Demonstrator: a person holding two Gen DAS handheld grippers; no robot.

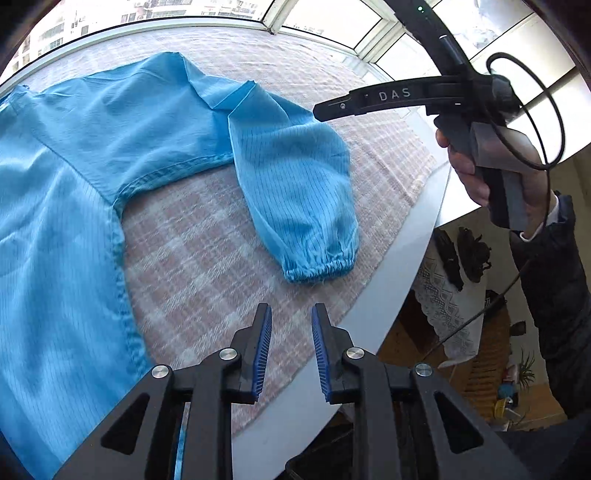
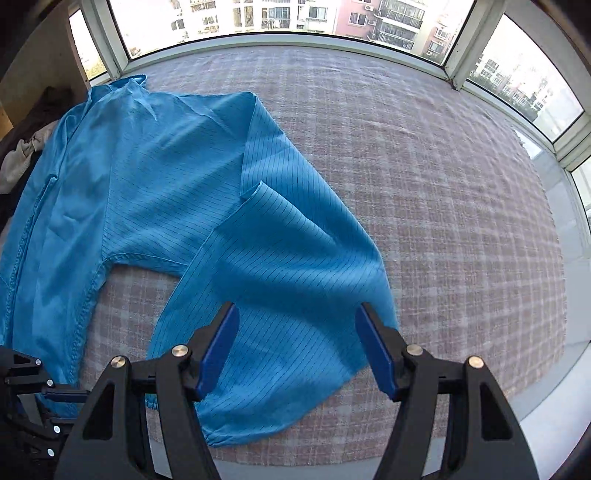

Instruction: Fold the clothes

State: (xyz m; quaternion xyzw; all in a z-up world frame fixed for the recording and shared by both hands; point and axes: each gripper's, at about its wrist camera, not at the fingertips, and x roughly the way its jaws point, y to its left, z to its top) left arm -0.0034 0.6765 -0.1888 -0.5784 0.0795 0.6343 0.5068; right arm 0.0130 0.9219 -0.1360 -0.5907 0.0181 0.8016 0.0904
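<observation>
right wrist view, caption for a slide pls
Open right gripper above the sleeve of a blue garment on a checked cloth.

Bright daylight from windows (image 2: 295,18); sharp, fisheye-warped edges

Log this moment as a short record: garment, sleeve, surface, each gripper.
garment: blue coat, lying spread on the cloth
sleeve: sleeve bent down beside the body, elastic cuff towards the table edge
surface: checked cloth over a white table
left gripper: open, nothing between the pads, over the cloth edge
right gripper: open above the sleeve, not gripping it
</observation>
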